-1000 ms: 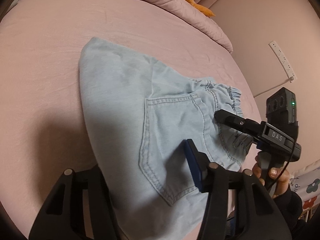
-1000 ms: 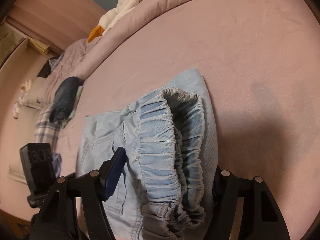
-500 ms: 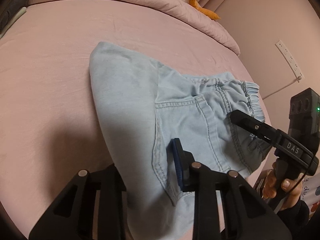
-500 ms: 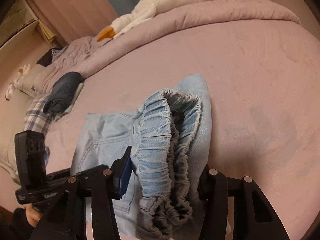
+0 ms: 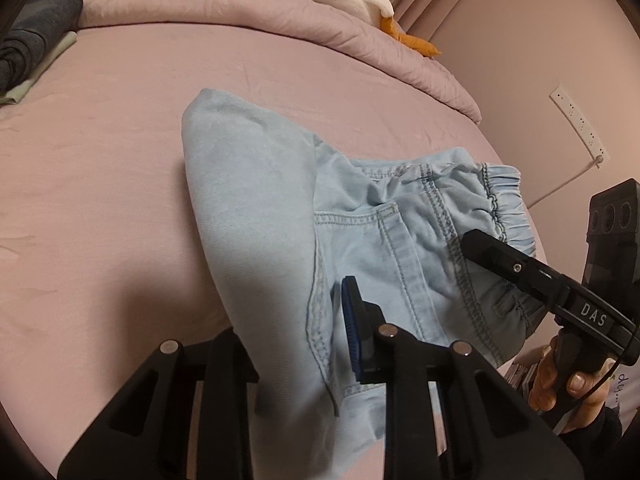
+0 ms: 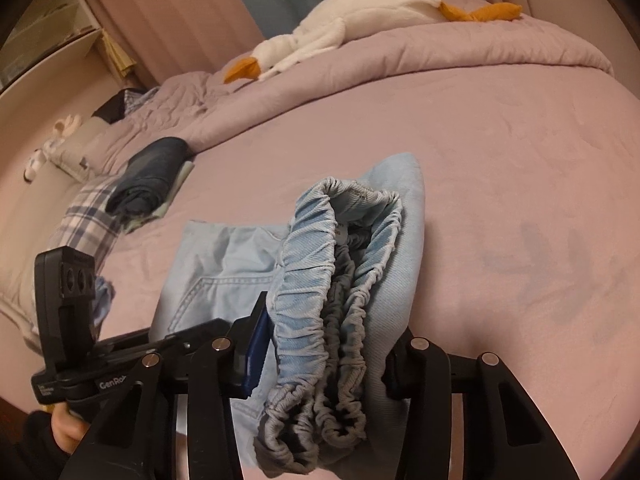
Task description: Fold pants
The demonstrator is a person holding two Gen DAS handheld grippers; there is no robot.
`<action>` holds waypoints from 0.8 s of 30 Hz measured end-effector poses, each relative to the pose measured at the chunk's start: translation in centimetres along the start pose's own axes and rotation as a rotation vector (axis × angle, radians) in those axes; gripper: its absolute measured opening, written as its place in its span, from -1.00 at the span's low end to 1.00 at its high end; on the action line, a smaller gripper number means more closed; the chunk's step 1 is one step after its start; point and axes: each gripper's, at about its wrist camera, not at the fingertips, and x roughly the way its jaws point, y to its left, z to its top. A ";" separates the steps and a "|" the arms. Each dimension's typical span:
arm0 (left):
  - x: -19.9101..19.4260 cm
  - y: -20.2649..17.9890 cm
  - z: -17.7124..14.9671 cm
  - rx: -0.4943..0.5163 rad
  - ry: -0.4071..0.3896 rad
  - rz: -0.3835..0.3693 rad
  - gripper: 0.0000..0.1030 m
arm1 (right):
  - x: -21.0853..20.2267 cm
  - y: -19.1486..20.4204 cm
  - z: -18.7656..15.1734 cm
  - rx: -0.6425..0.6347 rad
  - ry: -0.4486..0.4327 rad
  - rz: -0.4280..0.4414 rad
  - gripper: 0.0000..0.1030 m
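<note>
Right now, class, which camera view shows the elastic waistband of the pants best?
The right wrist view: the waistband fills the foreground, its gathered loop open to the camera. The left wrist view shows only a short stretch at the far edge.

I see a pink bed [image 6: 500, 152] with a rumpled quilt [image 6: 400, 52] at 12 o'clock; a white goose plush [image 6: 348, 16] lies on it. Rolled dark garment [image 6: 150, 176] on plaid cloth [image 6: 90, 220] at 10 o'clock. Power strip [image 5: 578, 122] on wall, 2 o'clock.
</note>
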 end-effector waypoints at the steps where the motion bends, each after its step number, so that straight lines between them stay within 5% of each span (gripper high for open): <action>1: -0.3 0.1 -0.1 0.001 -0.006 0.005 -0.54 | 0.0 0.3 0.0 -0.002 -0.002 0.003 -0.07; 24: -5.7 4.3 -1.5 -0.039 -0.104 0.057 -0.54 | 1.5 7.2 0.1 -0.129 0.004 0.058 -0.07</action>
